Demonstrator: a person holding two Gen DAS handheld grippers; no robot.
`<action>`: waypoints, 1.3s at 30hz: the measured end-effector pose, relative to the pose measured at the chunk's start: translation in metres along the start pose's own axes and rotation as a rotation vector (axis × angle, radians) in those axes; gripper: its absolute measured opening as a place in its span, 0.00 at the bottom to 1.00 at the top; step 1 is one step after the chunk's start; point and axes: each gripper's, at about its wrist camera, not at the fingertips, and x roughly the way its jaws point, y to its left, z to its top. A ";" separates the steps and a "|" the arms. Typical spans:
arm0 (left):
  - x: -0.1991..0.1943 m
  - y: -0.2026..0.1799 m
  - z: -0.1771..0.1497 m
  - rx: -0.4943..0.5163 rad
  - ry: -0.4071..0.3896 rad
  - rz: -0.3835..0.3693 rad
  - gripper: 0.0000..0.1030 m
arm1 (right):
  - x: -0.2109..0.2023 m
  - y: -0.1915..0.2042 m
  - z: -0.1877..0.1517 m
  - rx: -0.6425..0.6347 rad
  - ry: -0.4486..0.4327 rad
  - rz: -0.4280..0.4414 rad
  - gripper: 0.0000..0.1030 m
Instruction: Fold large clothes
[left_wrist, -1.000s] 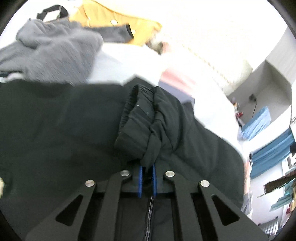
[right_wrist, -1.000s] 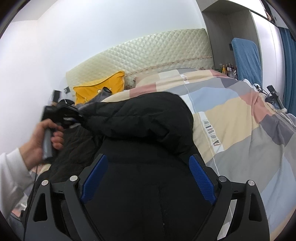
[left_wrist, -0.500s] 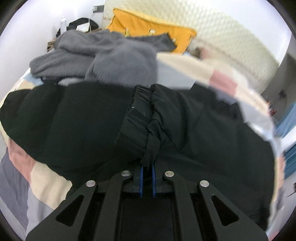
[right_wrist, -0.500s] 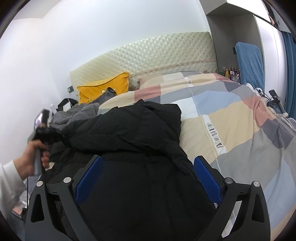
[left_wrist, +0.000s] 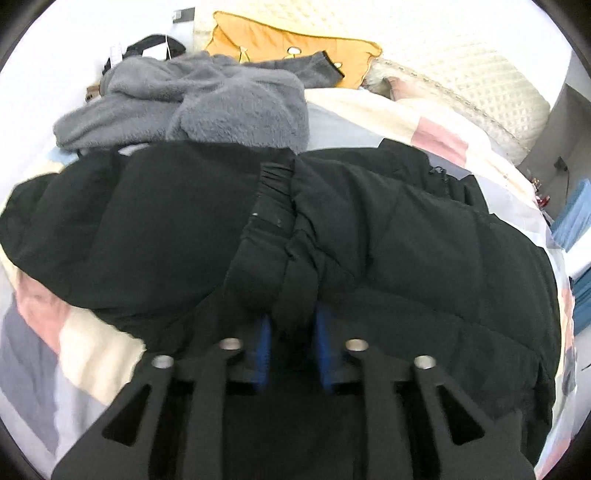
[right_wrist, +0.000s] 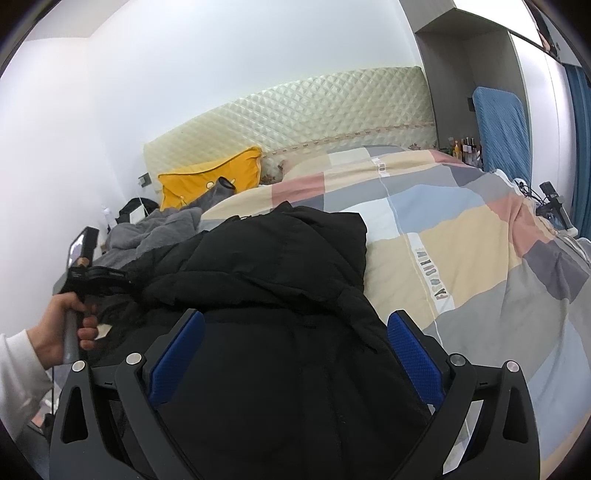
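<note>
In the left wrist view, we see our left gripper (left_wrist: 291, 332) pinching the elastic cuff (left_wrist: 273, 206) of the black puffer jacket (left_wrist: 424, 251), which lies spread on the checked duvet (left_wrist: 388, 110). The sleeve is laid over the jacket body, so we judge one sleeve folded inward, with the rest of the fold to come. A grey fleece (left_wrist: 221, 103) sits beyond, unfolded. No writing reads here.

In the right wrist view, our right gripper (right_wrist: 295, 347) hovers over the jacket's lower part with its jaws wide apart, holding nothing. The duvet's stripe (right_wrist: 424, 266) carries printed letters, too distorted to read surely.
</note>
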 end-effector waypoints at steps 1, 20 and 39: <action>-0.011 -0.001 -0.001 0.016 -0.018 -0.002 0.50 | -0.001 0.001 0.000 -0.005 -0.002 -0.002 0.97; -0.180 -0.029 -0.077 0.275 -0.228 -0.112 0.69 | -0.048 0.036 -0.010 -0.081 -0.042 0.009 0.99; -0.185 0.010 -0.163 0.343 -0.276 -0.137 0.69 | -0.088 0.085 -0.051 -0.153 -0.028 0.037 1.00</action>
